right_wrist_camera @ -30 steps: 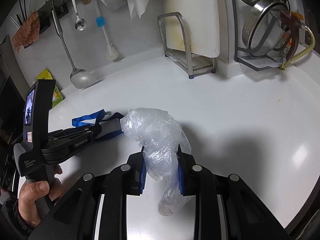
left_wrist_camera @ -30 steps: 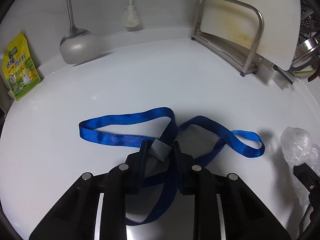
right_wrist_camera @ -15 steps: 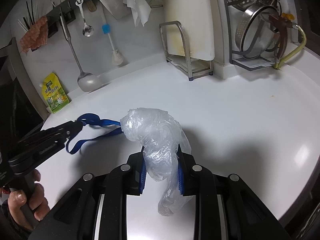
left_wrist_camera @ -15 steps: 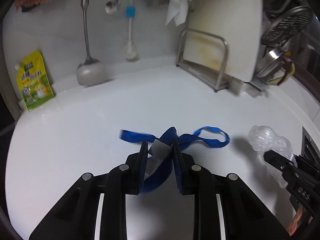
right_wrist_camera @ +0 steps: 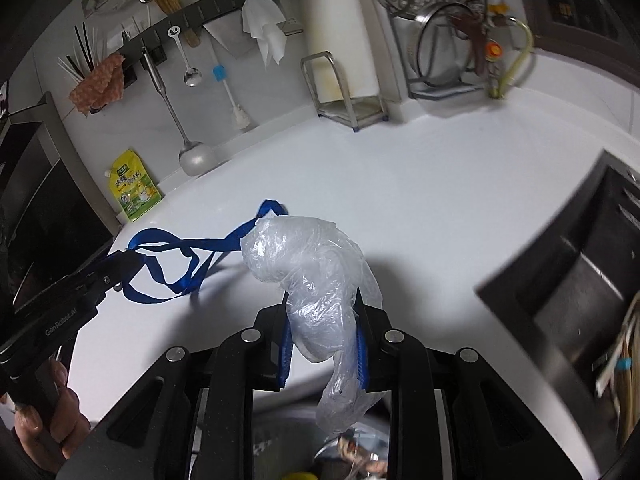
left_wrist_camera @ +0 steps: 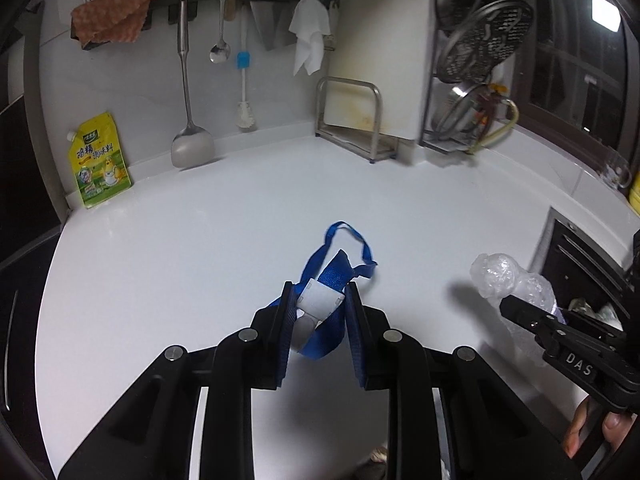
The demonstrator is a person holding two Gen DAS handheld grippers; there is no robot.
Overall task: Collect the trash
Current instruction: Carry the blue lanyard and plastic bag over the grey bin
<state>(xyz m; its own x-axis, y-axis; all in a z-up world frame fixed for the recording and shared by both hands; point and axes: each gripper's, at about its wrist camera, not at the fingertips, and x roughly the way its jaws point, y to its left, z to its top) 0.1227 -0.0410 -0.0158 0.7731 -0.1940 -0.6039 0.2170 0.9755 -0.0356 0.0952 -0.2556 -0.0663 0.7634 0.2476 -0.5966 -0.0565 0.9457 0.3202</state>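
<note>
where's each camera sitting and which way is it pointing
Left wrist: on the left gripper, angled down over the white counter toward the back wall; its fingers pinch a blue strap.
Right wrist: on the right gripper, facing likewise; clamps a plastic bag; a hand shows.
Shared: strap, bag, yellow pouch.

left hand-held gripper (left_wrist_camera: 316, 300): black, silver screws | right hand-held gripper (right_wrist_camera: 322, 320): black, blue pads, silver screws

Blue strap (left_wrist_camera: 334, 276), clear crumpled bag (right_wrist_camera: 316, 280)
</note>
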